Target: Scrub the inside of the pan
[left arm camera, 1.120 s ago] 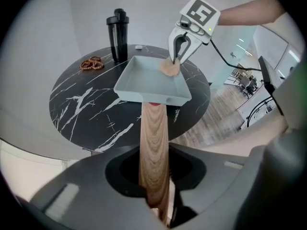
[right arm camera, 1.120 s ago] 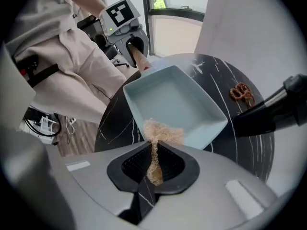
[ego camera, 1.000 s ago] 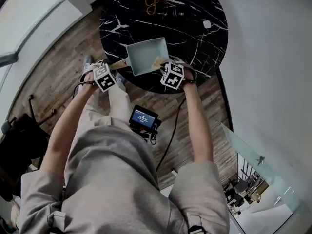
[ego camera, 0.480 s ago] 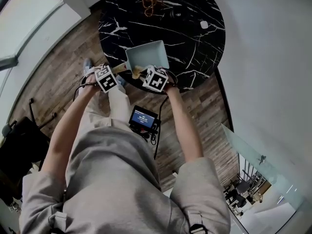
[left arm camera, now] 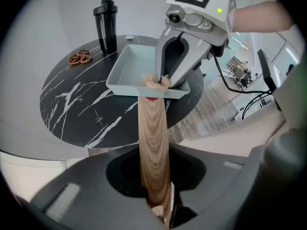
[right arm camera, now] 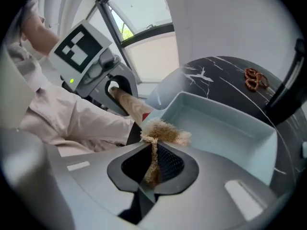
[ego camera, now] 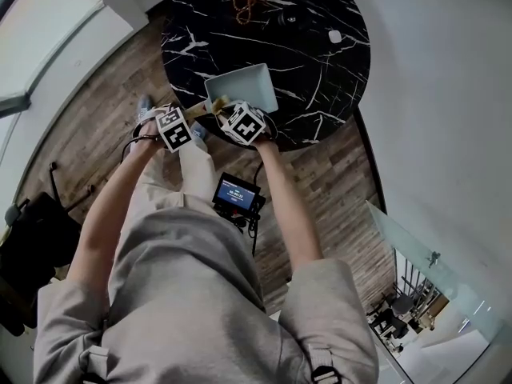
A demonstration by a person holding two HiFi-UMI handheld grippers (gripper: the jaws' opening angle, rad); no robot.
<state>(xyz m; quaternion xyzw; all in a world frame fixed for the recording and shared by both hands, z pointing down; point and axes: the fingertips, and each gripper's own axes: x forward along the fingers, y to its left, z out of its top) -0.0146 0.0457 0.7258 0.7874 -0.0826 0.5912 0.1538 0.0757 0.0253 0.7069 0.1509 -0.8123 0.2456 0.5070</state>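
Observation:
A pale blue square pan [ego camera: 244,86] sits on the near side of the round black marble table [ego camera: 320,46]. Its wooden handle [left arm camera: 153,138] points toward me. My left gripper [left arm camera: 156,195] is shut on that handle, seen in the head view [ego camera: 190,112] at the pan's left. My right gripper [right arm camera: 153,171] is shut on a straw-coloured fibre scrubber [right arm camera: 163,133]. The tuft rests at the pan's near rim [right arm camera: 225,128], right beside where the handle joins. In the left gripper view the scrubber [left arm camera: 156,83] pokes out between the right gripper's fingers [left arm camera: 184,63].
A black bottle [left arm camera: 106,25] and a brown chain-like coil [left arm camera: 80,58] stand at the table's far side. A small white object [ego camera: 334,36] lies far right. A screen device [ego camera: 237,194] with a cable lies on the wooden floor by my legs.
My right gripper has slid left along the pan's near edge, from the near right corner to beside the handle, and has rolled. The left gripper and the pan have stayed put.

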